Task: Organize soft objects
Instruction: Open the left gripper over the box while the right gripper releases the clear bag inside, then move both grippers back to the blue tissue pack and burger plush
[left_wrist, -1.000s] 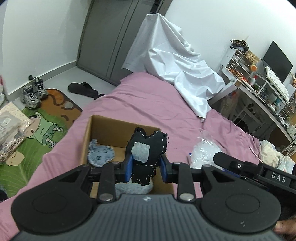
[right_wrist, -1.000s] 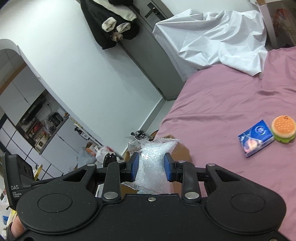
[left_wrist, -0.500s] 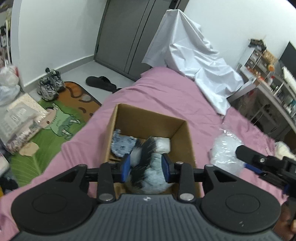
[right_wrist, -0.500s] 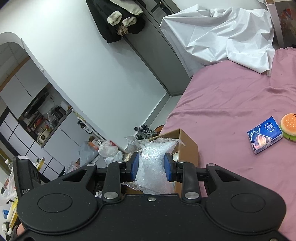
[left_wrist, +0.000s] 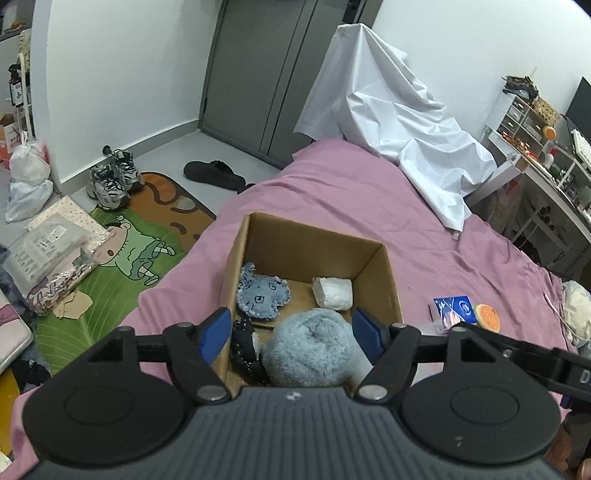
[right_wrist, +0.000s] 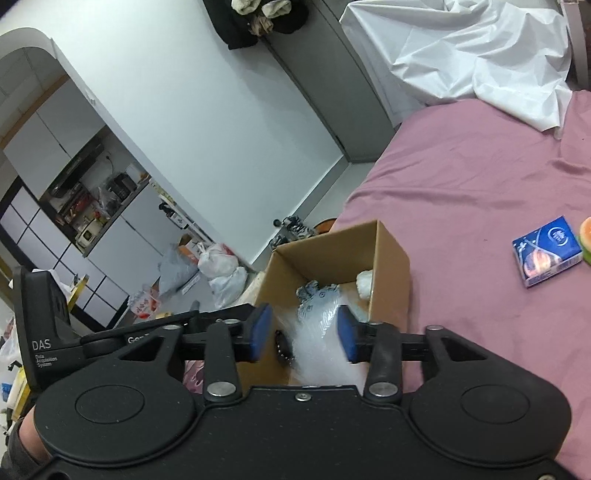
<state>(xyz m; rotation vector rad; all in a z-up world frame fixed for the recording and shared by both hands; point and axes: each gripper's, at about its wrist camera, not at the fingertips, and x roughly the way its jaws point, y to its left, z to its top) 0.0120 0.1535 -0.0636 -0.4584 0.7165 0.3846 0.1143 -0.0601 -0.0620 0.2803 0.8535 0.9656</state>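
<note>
Pink bedding (left_wrist: 369, 206) carries a cardboard box (left_wrist: 391, 280) at twelve o'clock of both grippers. Spread wide above it, the left gripper (left_wrist: 291, 330) holds nothing; a grey-blue plush (left_wrist: 308, 352) and black stitched toy (left_wrist: 245, 350) lie just below. Also wide, the right gripper (right_wrist: 304, 328) has a blurred clear plastic bag (right_wrist: 319, 339) between its fingers, over the box.

Burger toy (right_wrist: 586, 240) cut off — bag (right_wrist: 321, 343) blurred.

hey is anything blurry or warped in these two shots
Left wrist view: sharp throughout, but fisheye bends the walls and door; cardboard box and fluffy blue plush read clearly. Right wrist view: the clear plastic bag between the right hand-held gripper fingers is motion-smeared; the rest is crisp, equally curved.
</note>
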